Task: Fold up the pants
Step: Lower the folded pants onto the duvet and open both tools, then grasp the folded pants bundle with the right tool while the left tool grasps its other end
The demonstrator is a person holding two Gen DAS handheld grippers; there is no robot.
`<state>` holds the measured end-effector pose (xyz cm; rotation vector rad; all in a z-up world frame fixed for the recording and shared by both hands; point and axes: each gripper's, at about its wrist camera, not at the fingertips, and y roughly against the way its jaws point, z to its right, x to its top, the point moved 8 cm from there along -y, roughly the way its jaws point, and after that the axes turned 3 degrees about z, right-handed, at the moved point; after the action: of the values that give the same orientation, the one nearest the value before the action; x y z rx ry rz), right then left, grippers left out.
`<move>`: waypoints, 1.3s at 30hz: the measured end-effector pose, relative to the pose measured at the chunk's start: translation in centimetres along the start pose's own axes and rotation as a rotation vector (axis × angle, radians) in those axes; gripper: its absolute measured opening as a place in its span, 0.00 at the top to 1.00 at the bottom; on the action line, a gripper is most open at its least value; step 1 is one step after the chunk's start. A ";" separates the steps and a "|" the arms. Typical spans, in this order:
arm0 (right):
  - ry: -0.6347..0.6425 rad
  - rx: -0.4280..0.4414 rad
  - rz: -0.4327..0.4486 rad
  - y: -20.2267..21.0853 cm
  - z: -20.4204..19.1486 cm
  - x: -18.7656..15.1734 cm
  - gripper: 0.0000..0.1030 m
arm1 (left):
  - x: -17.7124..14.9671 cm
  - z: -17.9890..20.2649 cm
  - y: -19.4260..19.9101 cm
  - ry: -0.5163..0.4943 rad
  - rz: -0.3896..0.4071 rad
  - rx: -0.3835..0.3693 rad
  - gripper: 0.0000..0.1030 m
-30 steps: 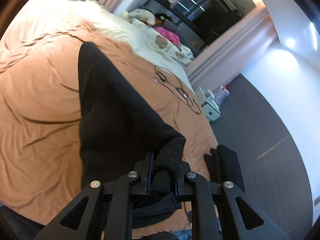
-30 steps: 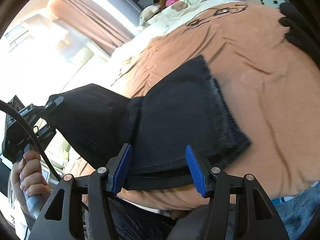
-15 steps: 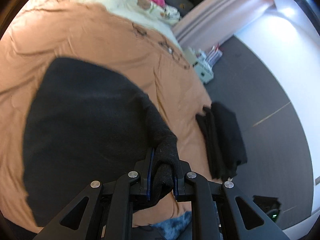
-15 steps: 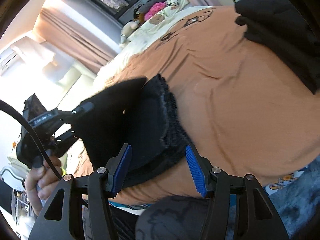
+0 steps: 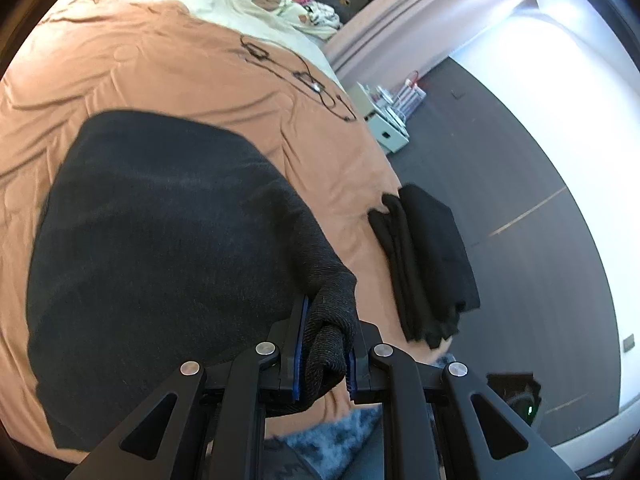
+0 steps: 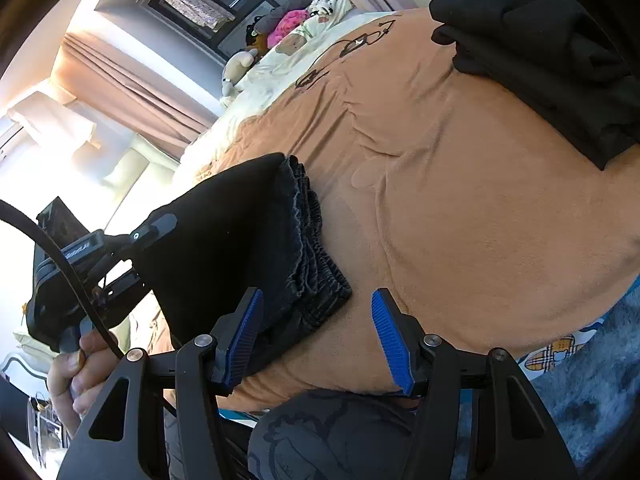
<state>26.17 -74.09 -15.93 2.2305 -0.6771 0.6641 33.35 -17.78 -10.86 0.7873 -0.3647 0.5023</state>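
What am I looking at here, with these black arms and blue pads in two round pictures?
No robot: a person holds a hand-squeezed claw in each hand, each carrying a fisheye camera looking along its fingers. The left wrist view shows the left claw shut on a fold of the black pants, which lie on an orange bedspread. The right wrist view shows the right claw open and empty, with the person's hand gripping the other claw. A folded dark pile sits at the bed's edge.

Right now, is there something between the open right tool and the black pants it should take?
Nothing visible blocks it. The right tool stands open just at the near corner of the pants, with only bare orange bed cover beside them. The left tool already holds another edge of the pants.
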 end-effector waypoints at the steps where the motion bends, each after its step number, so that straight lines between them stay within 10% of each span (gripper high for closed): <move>1: -0.003 -0.001 -0.002 0.1 0.1 -0.2 0.47 | -0.5 0.0 -0.3 -0.001 -0.010 -0.001 0.84; 10: -0.026 -0.008 -0.009 -0.3 0.7 0.5 0.47 | -4.0 -0.2 -3.7 -0.028 -0.110 0.027 0.82; 16: -0.006 0.022 -0.013 -0.5 -0.6 0.7 0.47 | -3.7 0.3 -2.6 -0.065 -0.115 0.007 0.30; 34: 0.054 0.016 -0.143 -7.0 -3.3 0.3 0.39 | 0.1 -10.8 6.0 0.004 0.012 0.210 0.29; 39: 0.112 -0.043 -0.173 -8.6 -3.5 0.0 0.85 | 0.4 -13.5 7.4 0.032 0.026 0.248 0.29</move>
<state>30.75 -66.21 -17.83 2.1649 -0.4331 0.6745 31.25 -3.20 -15.23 1.0140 -0.2863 0.5906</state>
